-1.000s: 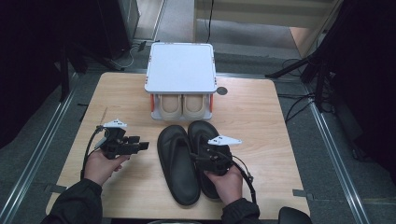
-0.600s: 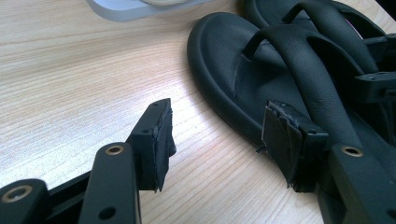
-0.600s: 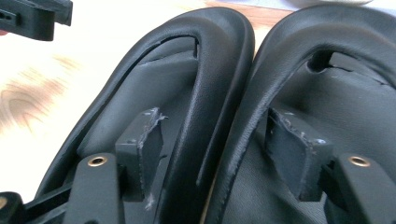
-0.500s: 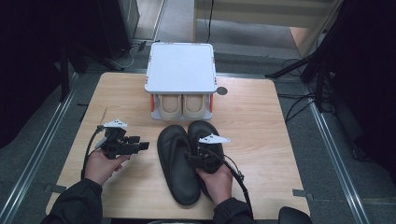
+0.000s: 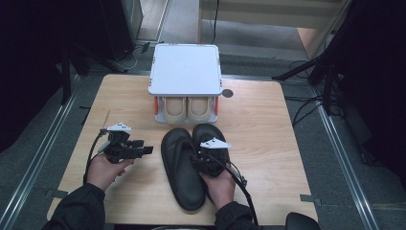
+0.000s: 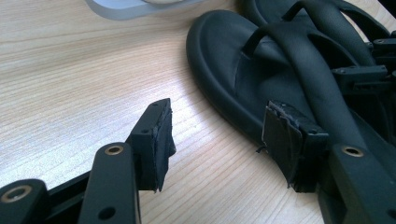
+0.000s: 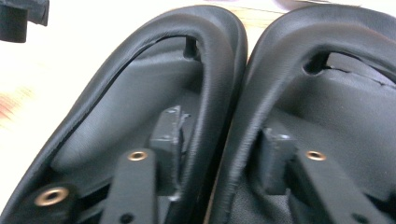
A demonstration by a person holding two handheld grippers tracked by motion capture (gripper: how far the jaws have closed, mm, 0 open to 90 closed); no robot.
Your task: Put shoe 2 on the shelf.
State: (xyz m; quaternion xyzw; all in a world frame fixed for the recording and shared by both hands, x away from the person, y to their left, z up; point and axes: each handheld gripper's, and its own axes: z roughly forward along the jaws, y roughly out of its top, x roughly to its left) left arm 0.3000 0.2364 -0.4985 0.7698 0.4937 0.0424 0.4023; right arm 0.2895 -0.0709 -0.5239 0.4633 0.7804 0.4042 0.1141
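Lying side by side at the table's [image 5: 268, 143] near middle, two black sandals, left sandal [image 5: 179, 172] and right sandal [image 5: 210, 136], run lengthwise away from us, toes toward the white rack [image 5: 186, 69]. We count two beige shoes [image 5: 187, 109] under it. Our right gripper [image 7: 219, 158] has just been closing: one jaw sits inside each sandal, pinching their adjoining straps. Our left gripper [image 6: 217, 140] hovers wide and empty beside the left sandal.

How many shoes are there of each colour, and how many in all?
Black sandals: 2, side by side on the table
Beige shoes: 2, under the white rack's top
Total: 4
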